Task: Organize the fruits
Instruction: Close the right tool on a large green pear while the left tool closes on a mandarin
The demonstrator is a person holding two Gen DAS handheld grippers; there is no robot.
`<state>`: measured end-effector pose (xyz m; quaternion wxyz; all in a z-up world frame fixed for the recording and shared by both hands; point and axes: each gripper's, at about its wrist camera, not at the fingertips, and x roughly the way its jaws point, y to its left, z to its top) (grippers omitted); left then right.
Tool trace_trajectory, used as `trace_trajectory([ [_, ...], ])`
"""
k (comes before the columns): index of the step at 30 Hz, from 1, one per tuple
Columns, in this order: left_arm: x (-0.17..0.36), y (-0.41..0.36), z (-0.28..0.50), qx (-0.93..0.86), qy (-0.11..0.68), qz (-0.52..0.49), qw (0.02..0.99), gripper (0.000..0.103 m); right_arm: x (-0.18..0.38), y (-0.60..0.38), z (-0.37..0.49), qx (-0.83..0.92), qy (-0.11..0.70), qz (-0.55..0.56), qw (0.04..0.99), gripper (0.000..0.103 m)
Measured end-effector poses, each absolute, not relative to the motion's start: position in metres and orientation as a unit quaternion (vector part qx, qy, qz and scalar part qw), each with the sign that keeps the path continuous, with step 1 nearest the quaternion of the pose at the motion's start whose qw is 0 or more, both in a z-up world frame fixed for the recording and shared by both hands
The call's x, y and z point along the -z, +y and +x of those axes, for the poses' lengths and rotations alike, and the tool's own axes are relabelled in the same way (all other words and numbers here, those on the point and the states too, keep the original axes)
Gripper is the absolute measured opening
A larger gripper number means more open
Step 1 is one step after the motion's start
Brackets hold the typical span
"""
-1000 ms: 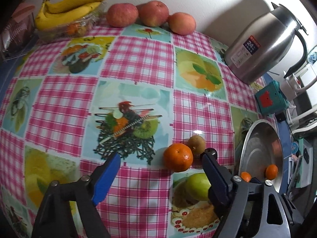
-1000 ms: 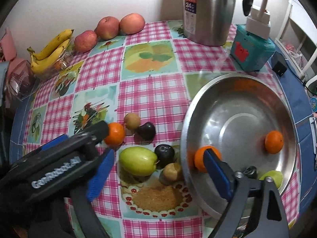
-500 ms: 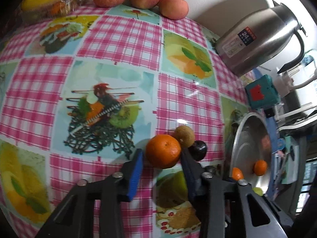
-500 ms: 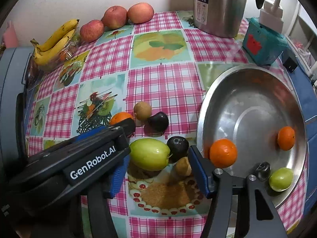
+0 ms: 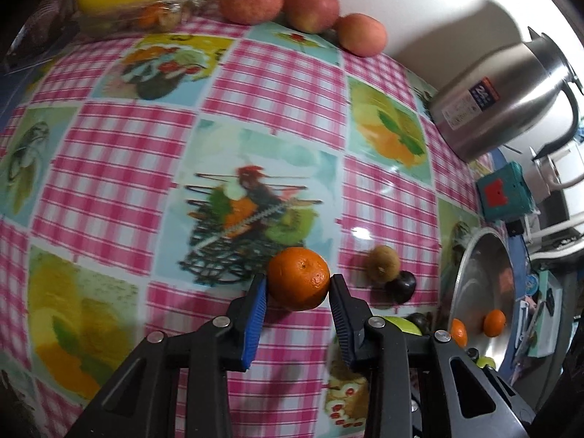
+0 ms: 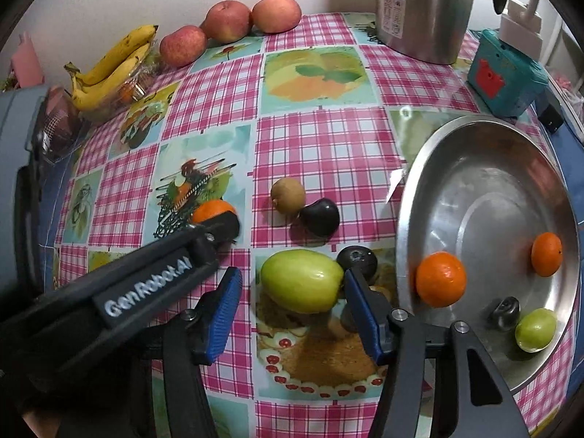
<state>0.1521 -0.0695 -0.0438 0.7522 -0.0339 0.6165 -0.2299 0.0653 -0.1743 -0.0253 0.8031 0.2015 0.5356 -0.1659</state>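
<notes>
Blue fingers [image 5: 255, 314] of the left gripper [image 5: 298, 292] clamp a tangerine [image 5: 298, 284]; right gripper [image 6: 290, 294], closing, straddles an ungripped green fruit [image 6: 301, 280]. Four fruits sit in the steel bowl [image 6: 474, 153]; several remain.

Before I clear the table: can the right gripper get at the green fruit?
Probably yes: the right gripper already has the green fruit between its fingers, with a dark fruit crowding one side.

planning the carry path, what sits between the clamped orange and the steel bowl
In the left wrist view, a brown kiwi-like fruit and a dark plum lie between the round orange tangerine and the shiny steel bowl.
</notes>
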Motion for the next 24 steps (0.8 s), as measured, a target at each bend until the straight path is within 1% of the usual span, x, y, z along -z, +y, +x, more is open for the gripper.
trace_trajectory([
  [6, 0.043, -0.058, 0.157, 0.218, 0.615, -0.04, 0.757, 0.037, 0.031, -0.172, 0.069, 0.183, 0.544, 0.183, 0.798, 0.058],
  [13, 0.044, -0.056, 0.155, 0.216, 0.617, -0.041, 0.756, 0.037, 0.032, -0.169, 0.072, 0.196, 0.546, 0.161, 0.798, 0.053],
  [24, 0.043, -0.052, 0.156, 0.212, 0.616, -0.046, 0.757, 0.037, 0.032, -0.168, 0.071, 0.195, 0.543, 0.156, 0.802, 0.052],
])
